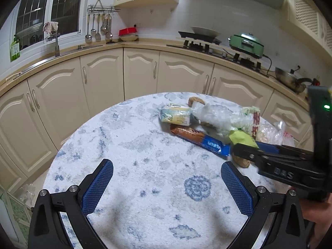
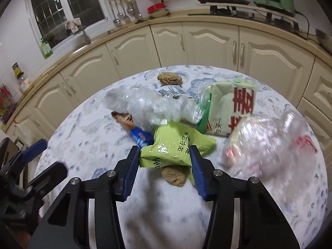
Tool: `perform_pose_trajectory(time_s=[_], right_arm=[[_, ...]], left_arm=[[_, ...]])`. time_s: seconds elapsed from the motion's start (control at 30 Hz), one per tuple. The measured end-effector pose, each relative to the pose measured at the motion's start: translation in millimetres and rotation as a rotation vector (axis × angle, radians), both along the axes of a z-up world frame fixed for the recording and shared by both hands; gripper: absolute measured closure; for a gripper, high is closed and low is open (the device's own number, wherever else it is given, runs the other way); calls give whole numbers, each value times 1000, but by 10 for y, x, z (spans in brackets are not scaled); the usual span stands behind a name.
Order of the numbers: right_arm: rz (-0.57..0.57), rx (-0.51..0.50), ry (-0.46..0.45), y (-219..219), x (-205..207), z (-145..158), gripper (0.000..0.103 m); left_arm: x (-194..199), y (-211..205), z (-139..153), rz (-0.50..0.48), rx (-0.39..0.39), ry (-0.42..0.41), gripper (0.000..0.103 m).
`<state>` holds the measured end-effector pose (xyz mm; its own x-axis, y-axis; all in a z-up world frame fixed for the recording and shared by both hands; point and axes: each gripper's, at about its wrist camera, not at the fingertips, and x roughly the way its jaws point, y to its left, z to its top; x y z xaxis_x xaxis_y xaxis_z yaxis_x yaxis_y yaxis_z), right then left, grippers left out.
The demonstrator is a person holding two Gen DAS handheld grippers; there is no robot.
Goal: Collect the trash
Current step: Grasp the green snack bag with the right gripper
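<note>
The round table (image 1: 145, 145) with the blue-patterned cloth serves as the landmark.

Left wrist view: the left gripper (image 1: 167, 178) hangs over the near, bare part of the table, jaws spread wide with nothing between them. The trash lies toward the far right of the table, well apart from this gripper. Only this view shows the pale yellow packet (image 1: 176, 116) in full and the frying pan (image 1: 290, 78) on the counter behind the table.

Right wrist view: the right gripper (image 2: 164, 166) is clamped on the green snack bag (image 2: 174, 145), one blue pad (image 2: 130, 172) on each side of the bag. Only this view shows a brown lump (image 2: 173, 176) lying on the table under the bag, at the near edge of the pile, and the jar (image 2: 22, 78) on the counter left of the table.

Count on the table: one green snack bag; one blue-and-brown wrapper (image 2: 137, 132), left of the bag; two crumpled clear plastic bags (image 2: 149, 103), the right one blurred; one white packet with red characters (image 2: 232, 108); one pale yellow packet; two brown lumps, the second (image 2: 169, 78) at the far edge.
</note>
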<state>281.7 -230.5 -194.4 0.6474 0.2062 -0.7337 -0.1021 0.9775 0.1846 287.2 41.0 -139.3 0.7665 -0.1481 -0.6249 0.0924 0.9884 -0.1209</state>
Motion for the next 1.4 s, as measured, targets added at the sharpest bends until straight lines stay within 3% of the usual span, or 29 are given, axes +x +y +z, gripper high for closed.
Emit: perform_pose_trajectory(time_s=[0.4, 0.6, 0.73, 0.83, 0.87, 0.93, 1.1, 1.4], right_arm=[[12, -47, 23, -113, -623, -31, 54], [-37, -67, 12, -179, -605, -10, 49], [-73, -56, 29, -235, -462, -59, 38], [-90, -48, 45, -270, -383, -139, 35], [-86, -23, 33, -303, -381, -124, 35], [-59, -17, 27, -318, -374, -120, 51], [-25, -34, 5, -390, -469, -61, 63], [-22, -37, -1, -663, -654, -37, 64]], left_arm=[[46, -291, -130, -45, 46, 21, 1], [123, -496, -175, -63, 91, 30, 1], [208, -484, -200, -47, 80, 44, 1], [264, -507, -226, -40, 93, 58, 1], [280, -524, -232, -45, 94, 61, 1], [303, -554, -229, -53, 90, 66, 1], [371, -740, -189, -92, 88, 60, 1], [699, -1128, -356, -136, 65, 138, 5]])
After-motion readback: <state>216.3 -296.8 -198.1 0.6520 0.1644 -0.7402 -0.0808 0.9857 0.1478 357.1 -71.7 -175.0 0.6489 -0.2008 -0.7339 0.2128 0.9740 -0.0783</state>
